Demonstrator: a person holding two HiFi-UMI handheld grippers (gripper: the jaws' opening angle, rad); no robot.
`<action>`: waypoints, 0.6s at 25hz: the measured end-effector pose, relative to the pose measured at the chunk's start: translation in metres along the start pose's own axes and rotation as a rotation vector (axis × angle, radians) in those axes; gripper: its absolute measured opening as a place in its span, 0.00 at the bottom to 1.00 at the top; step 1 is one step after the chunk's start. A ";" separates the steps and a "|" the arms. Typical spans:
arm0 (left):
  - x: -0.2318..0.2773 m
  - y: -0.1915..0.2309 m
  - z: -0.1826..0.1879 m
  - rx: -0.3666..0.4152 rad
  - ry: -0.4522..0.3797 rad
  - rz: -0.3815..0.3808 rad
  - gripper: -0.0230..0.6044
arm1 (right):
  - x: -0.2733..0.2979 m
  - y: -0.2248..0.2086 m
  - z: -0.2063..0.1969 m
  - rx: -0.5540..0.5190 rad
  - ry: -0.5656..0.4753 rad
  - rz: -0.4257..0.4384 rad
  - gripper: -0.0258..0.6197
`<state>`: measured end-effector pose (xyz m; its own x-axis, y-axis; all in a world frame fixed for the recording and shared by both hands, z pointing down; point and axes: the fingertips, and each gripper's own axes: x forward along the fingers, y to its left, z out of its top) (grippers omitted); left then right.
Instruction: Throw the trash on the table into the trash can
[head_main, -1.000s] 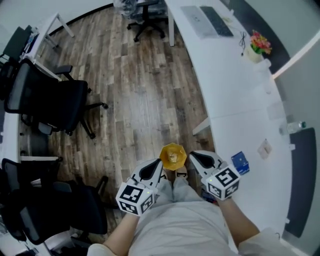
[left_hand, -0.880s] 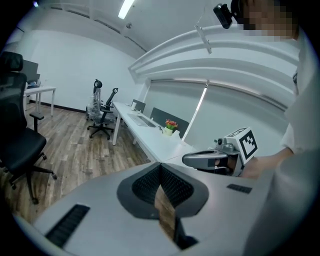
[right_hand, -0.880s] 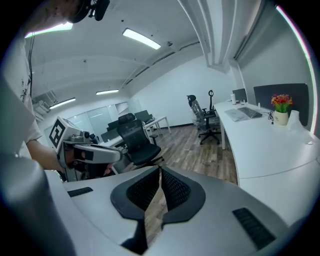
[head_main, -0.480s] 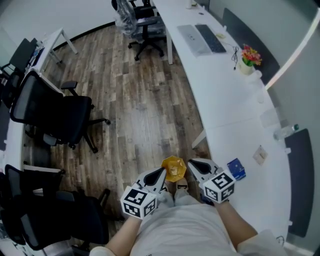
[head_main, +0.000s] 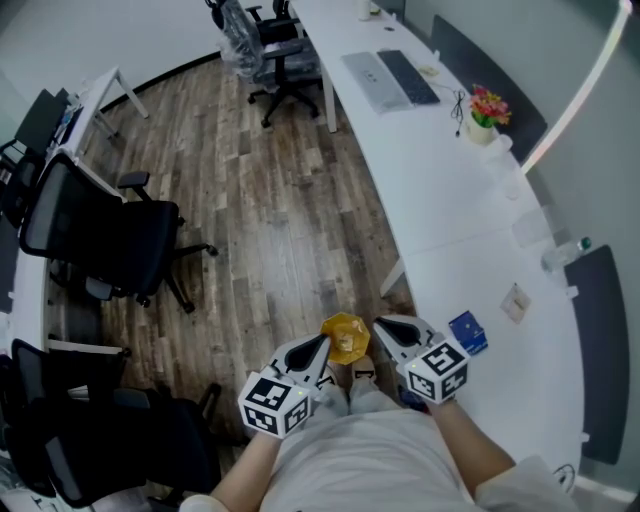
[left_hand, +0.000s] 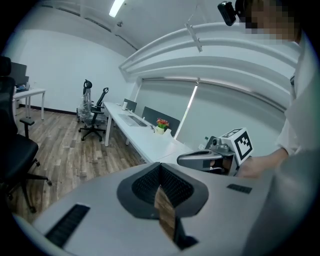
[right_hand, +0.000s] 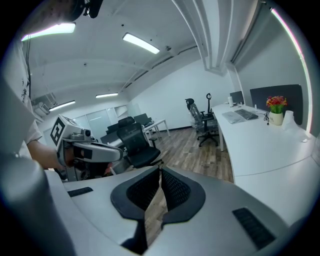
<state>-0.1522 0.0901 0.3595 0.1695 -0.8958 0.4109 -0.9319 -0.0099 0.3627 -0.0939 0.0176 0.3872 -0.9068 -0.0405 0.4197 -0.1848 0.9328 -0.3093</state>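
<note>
1. At the far left, black mesh office chairs stand on the brown wood-plank floor, well apart from me.
2. I hold my left gripper low in front of my body. Its jaws are closed pad to pad, with only a sliver of floor showing between them and nothing in them.
3. Just right of that tip, between my two grippers, a yellow-orange open-topped bin stands on the floor by my feet. Something pale shows inside it, but I cannot tell what.
4. My right gripper comes next. Its jaws are closed as well, on nothing, and its tip is just beside the bin's right edge. It sits between the bin and the worktop's near edge.
5. Just right of that gripper, a small blue box lies near the edge of the long curved white worktop, touching neither pair of jaws. A small white card lies a little further along.
6. Far up the worktop are a dark keyboard and a pot of red and yellow flowers, well apart from both grippers.
</note>
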 end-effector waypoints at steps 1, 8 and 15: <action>0.000 0.000 0.001 0.002 -0.002 0.000 0.04 | -0.002 -0.001 0.000 0.003 -0.004 -0.003 0.10; 0.019 -0.018 0.006 0.038 0.010 -0.071 0.04 | -0.031 -0.020 0.003 0.029 -0.049 -0.091 0.10; 0.065 -0.071 0.005 0.109 0.072 -0.269 0.04 | -0.112 -0.065 -0.016 0.107 -0.108 -0.338 0.10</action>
<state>-0.0766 0.0304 0.3558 0.4342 -0.8204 0.3720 -0.8785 -0.2944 0.3762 0.0254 -0.0326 0.3744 -0.8214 -0.3826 0.4230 -0.5141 0.8178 -0.2587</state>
